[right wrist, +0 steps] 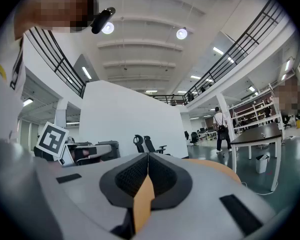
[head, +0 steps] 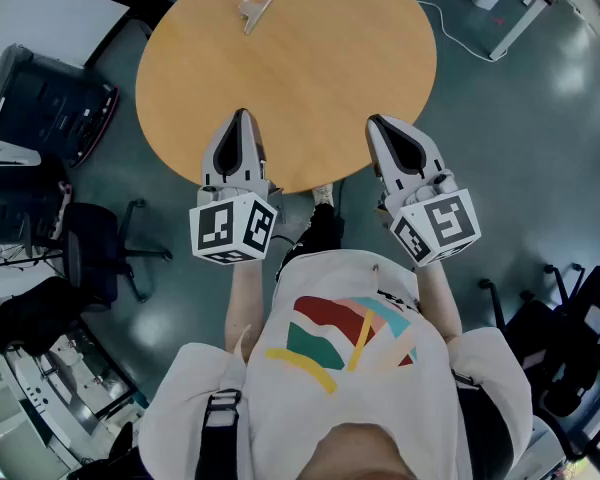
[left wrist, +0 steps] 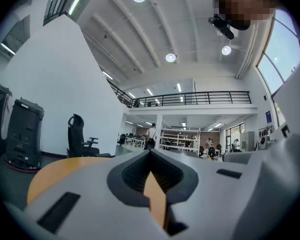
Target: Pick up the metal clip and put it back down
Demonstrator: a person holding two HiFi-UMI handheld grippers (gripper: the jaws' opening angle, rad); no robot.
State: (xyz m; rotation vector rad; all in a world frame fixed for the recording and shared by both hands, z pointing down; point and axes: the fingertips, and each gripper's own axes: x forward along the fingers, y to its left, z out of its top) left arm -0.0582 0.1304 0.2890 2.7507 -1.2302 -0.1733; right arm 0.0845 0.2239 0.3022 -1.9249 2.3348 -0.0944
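Here's the left grey gripper point(head: 241, 118), jaws pressed together and empty, at the round wooden table's point(head: 310, 98) near edge. The small silver metal clip point(head: 253, 12) lies almost straight ahead of it, by the far edge. Over to the right grey gripper point(head: 374, 122), likewise closed on nothing and farther from the clip, so the left looks the nearer reach.

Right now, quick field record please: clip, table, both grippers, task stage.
table: round wooden table
metal clip: lying on the table's far side, apart from both grippers
left gripper: jaws together, nothing between them, at the table's near edge
right gripper: jaws together, nothing between them, at the table's near edge
task stage: clip not yet picked up
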